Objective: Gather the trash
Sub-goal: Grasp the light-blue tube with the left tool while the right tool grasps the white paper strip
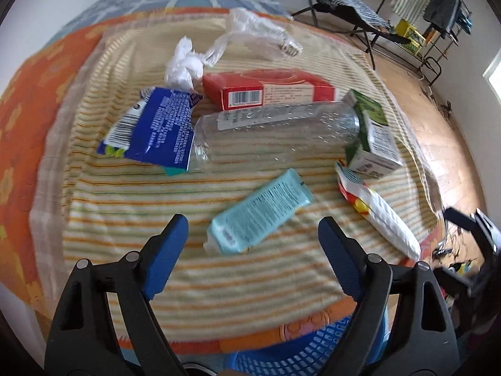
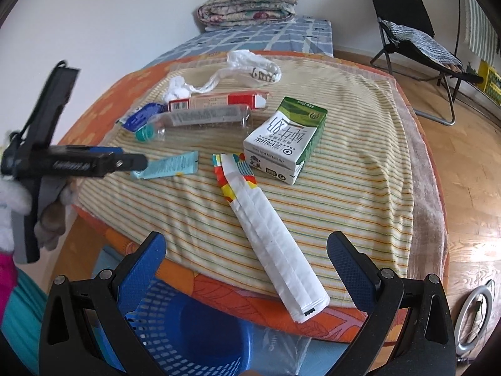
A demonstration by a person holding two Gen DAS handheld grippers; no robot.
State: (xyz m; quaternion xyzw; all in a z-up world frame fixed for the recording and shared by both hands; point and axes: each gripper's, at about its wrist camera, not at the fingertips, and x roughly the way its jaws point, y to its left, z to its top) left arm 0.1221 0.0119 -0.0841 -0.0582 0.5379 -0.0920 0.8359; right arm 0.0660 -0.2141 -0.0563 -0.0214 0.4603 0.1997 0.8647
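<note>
Taking the blue mesh basket (image 2: 194,329) on the floor at the foot of the bed as the landmark, all the trash lies on the striped cloth (image 2: 344,188) above and beyond it. Nearest the basket's rim is the long white wrapper (image 2: 278,250), its end hanging just past the mattress edge; it looks paper-light and limp, likely to fold or slide if pinched flat, so that overhanging end or a long edge seems the best hold. Further from the basket and to its left lies the pale blue packet (image 1: 260,216), thin and flat, probably easiest taken across its narrow width. The left claw (image 1: 253,257) stands wide just short of it with nothing between the pads, and the right claw (image 2: 247,269) is likewise wide and empty, straddling the white wrapper from above without touching. Beyond the wrapper sits the green-and-white milk carton (image 2: 288,141), stiff-sided and probably empty, good for a grip across its flat faces. Further still, the clear plastic bottle (image 1: 275,131) lies on its side, smooth, round and apt to roll or crush. The red box (image 1: 266,91), the dark blue wrapper (image 1: 156,125) and the crumpled plastic bags (image 1: 250,31) are farthest away. The cloth is soft and may snag. The drop to the basket looks short and unobstructed.
</note>
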